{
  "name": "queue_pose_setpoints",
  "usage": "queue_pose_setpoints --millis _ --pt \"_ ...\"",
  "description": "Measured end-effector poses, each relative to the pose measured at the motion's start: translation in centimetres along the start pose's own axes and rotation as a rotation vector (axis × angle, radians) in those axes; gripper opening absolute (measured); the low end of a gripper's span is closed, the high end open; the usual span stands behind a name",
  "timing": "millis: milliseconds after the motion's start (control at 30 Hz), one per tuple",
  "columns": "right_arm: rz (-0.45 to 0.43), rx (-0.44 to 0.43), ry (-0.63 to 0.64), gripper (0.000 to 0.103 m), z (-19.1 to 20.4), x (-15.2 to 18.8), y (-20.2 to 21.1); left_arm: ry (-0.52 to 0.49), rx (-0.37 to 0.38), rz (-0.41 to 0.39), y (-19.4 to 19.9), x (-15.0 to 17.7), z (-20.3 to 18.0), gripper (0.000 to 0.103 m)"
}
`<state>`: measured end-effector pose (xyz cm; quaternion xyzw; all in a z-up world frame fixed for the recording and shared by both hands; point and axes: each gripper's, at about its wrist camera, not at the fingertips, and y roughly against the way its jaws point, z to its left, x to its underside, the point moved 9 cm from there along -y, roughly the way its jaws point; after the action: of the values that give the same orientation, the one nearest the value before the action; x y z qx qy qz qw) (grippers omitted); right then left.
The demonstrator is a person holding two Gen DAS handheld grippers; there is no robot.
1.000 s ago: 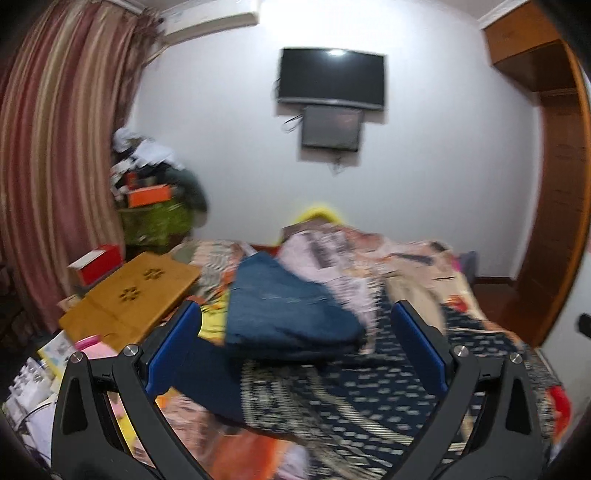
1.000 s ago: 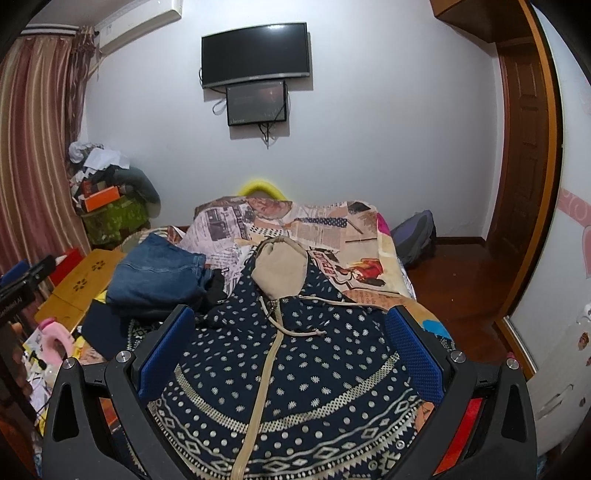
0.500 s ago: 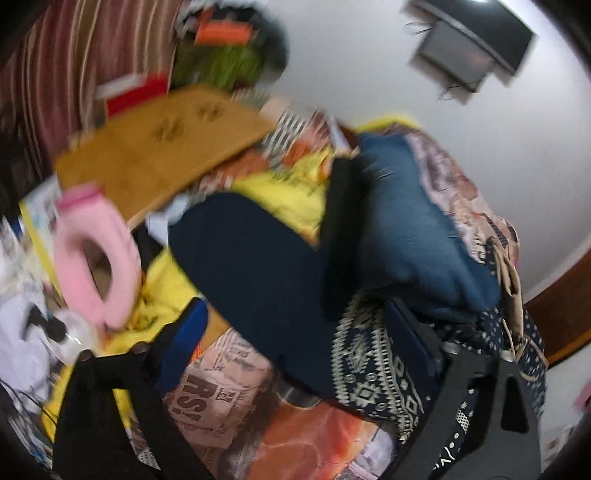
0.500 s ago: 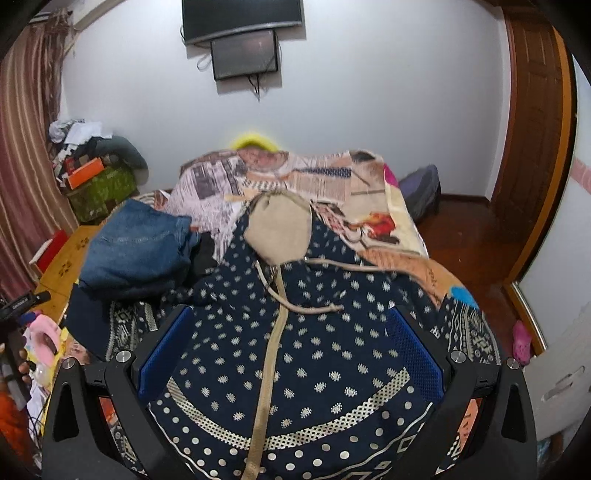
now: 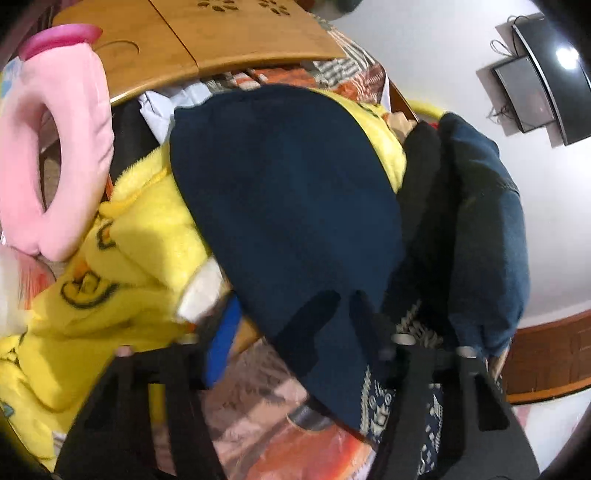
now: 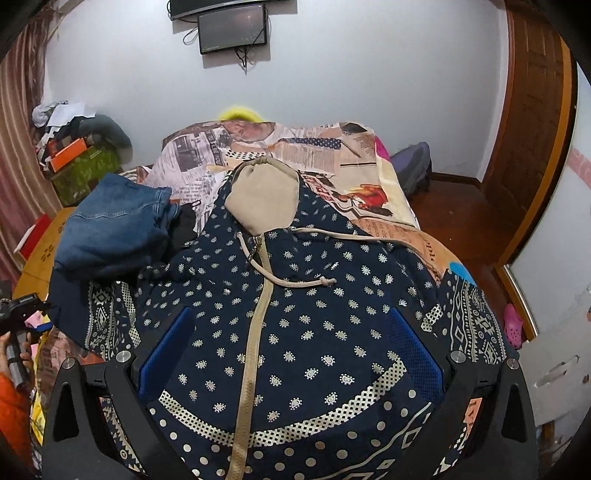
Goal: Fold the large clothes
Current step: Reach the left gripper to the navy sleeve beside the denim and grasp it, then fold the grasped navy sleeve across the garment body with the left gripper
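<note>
A large navy garment (image 6: pixel 332 295) with pale dots, a beige hood (image 6: pixel 264 201) and a beige zip band lies spread on the bed. Its plain navy sleeve (image 5: pixel 291 206) hangs over the bed's left side. My left gripper (image 5: pixel 295 314) points down at that sleeve, jaws closing with the sleeve's edge between them. A gap still shows at the blue left pad (image 5: pixel 221 343). The left gripper (image 6: pixel 22 306) also shows at the left edge of the right wrist view, in a person's hand. My right gripper (image 6: pixel 290 314) hovers open above the garment's hem, holding nothing.
Folded blue jeans (image 6: pixel 110 225) lie on the bed beside the garment. A yellow fleece blanket (image 5: pixel 122 266), a pink ring cushion (image 5: pixel 70 147) and a wooden lap table (image 5: pixel 207 33) crowd the left side. A door (image 6: pixel 535 129) and bare floor are at the right.
The left gripper swung down and rolled, from facing the room to the navy sleeve at the bed's left edge, and its jaws narrowed. The right gripper dipped slightly towards the garment.
</note>
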<state>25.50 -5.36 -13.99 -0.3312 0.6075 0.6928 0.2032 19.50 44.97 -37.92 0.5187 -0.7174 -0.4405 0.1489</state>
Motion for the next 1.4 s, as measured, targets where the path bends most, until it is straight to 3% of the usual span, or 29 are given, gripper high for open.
queue_pose_setpoints --millis 67,167,333,500,667,900,1100,1200,1400 --pt "-0.003 -0.003 -0.003 0.103 -0.1 0.1 0.0 -0.027 -0.053 -0.041 -0.4 -0.1 0.2 0.022" --pt "-0.009 -0.002 -0.005 0.103 -0.1 0.2 0.1 -0.104 -0.12 -0.105 0.2 -0.1 -0.5 0.005" --pt "-0.007 0.002 0.006 0.103 -0.2 0.4 0.4 -0.257 -0.157 -0.227 4.3 0.1 -4.6 0.004" --pt "-0.021 -0.007 0.002 0.103 -0.5 0.4 0.9 -0.379 -0.081 -0.344 9.9 0.6 -11.0 0.003" --pt "-0.039 -0.02 0.016 0.103 -0.7 0.1 1.4 -0.54 0.005 -0.438 14.7 3.2 -18.4 0.003" --pt "-0.059 -0.027 0.04 0.103 -1.5 0.0 1.9 -0.728 0.16 -0.464 17.4 8.9 -29.5 0.003" --pt "-0.067 -0.034 0.05 0.103 -2.8 -0.2 2.2 -0.863 0.23 -0.372 14.7 14.5 -36.3 0.003" --pt "-0.071 -0.033 0.052 0.103 -3.5 -0.1 2.3 -0.933 0.26 -0.285 12.1 18.6 -39.2 0.003" --pt "-0.07 -0.026 0.047 0.103 -4.8 0.3 2.5 -1.048 0.279 -0.081 6.9 27.2 -40.9 0.003"
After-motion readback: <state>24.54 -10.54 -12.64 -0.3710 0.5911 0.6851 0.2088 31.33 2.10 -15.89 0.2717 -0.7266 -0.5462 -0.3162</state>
